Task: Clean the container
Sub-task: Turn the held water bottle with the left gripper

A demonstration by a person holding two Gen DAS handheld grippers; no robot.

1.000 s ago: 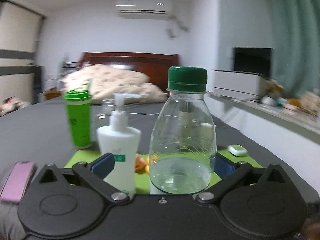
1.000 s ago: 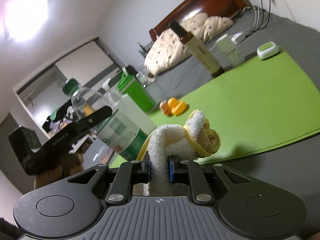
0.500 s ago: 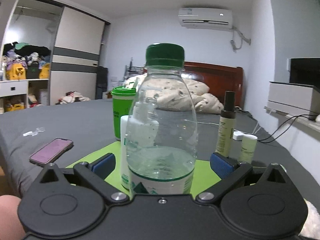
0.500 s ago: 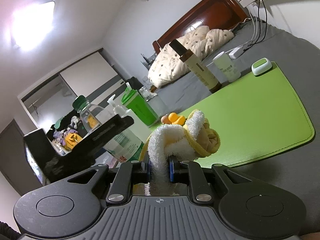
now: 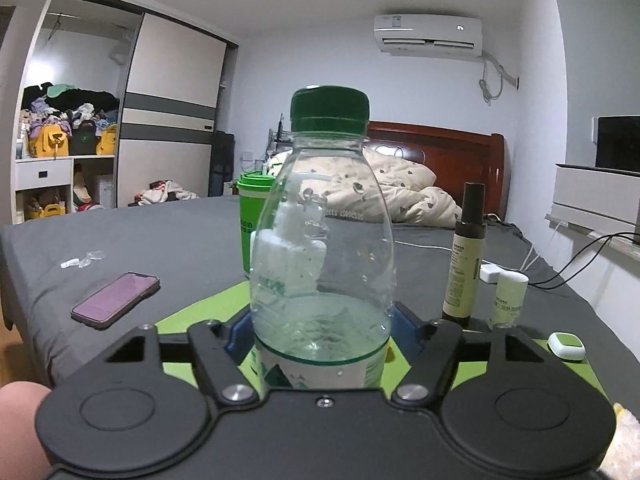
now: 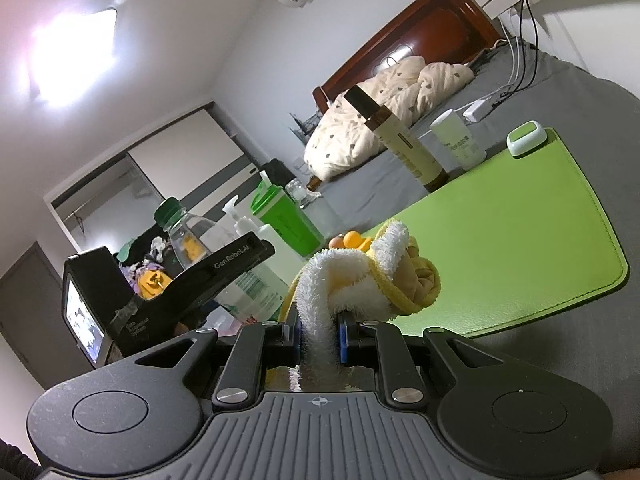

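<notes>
A phone (image 5: 116,299) lies far left on the grey bed (image 5: 168,236). Right of it, the left gripper (image 5: 322,330) is clamped on the bottle (image 5: 322,240), blue pads pressed to both its sides. The bottle is upright, green-capped, part full of water, over the green mat (image 6: 516,236). A green cup (image 5: 253,220) and a pump bottle (image 6: 250,232) stand behind it. Further right stand a tall brown-capped tube (image 5: 465,256), a short white tube (image 5: 508,300) and a small green-topped case (image 5: 566,345). The right gripper (image 6: 319,330) pinches a white and yellow cloth (image 6: 360,280) tight, near the bottle.
</notes>
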